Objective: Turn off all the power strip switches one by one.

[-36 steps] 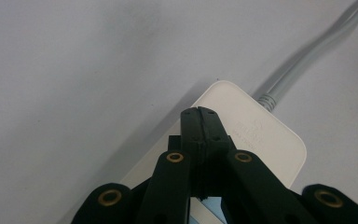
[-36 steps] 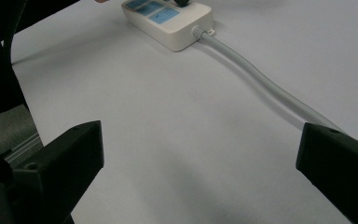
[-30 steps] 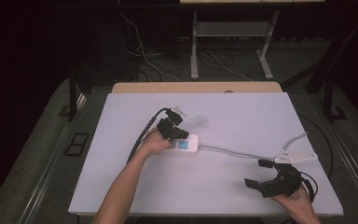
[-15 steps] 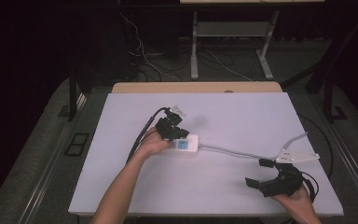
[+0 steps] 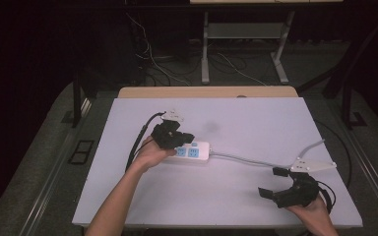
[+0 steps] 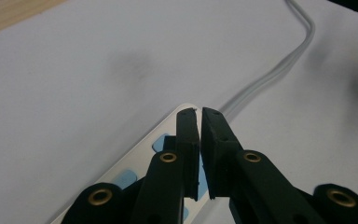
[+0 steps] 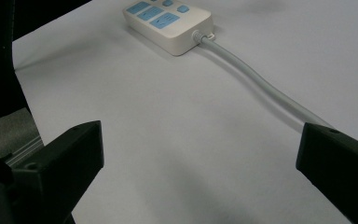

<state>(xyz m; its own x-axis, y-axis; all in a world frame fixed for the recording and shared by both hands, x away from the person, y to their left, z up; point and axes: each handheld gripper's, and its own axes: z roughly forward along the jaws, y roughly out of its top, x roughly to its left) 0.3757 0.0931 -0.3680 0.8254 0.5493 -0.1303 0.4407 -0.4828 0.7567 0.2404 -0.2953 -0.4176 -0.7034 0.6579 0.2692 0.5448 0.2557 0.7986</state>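
Left gripper [image 5: 173,136] over the near end of the white power strip [image 5: 193,152], raised a little against the frame of a second ago and shifted slightly toward the strip's cable end. Jaws nearly together in the left gripper view, a thin slit between the pads, nothing clamped; jaws just starting to part from full closure. Strip flat on the white table [image 5: 256,123], in the same spot as in both earlier frames, blue socket faces up, grey cable [image 5: 248,159] running off toward the right gripper [image 5: 280,183]. Right gripper unmoved near the table's front right corner, jaws wide apart, empty, the cable passing close by its far jaw in the right gripper view. Likely reading: a press on the strip's top face, probably a switch or socket, just finished, left hand now lifting clear. No sign in these frames of whether any switch changed state; too small to tell. Strip not lifted, not gripped by either tool.
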